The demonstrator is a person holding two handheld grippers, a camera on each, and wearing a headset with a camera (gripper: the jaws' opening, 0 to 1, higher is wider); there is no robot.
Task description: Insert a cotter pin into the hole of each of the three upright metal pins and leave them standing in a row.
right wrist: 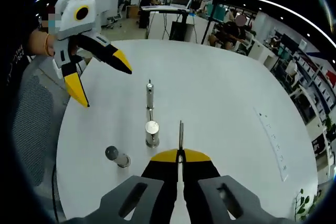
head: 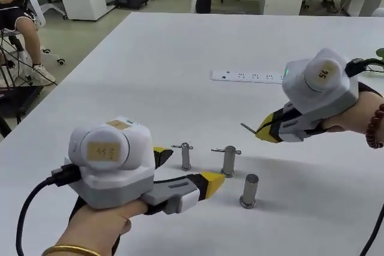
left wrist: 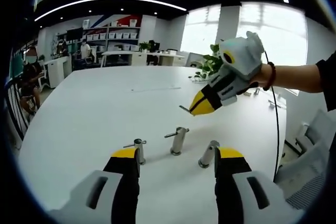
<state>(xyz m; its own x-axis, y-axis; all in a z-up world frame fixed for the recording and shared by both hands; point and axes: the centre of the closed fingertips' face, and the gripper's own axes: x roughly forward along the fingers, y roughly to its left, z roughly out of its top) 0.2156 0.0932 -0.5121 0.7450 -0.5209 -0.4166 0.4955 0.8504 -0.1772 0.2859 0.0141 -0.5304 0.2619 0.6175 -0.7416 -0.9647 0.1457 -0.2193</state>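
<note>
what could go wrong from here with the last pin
The right claw pinches the thin cotter pin by one end, so it may twist or slip when pressed in. The bare pin stands free, ungripped; a sideways push could topple it. The open left claw hovers close to the middle pin and could bump it.
</note>
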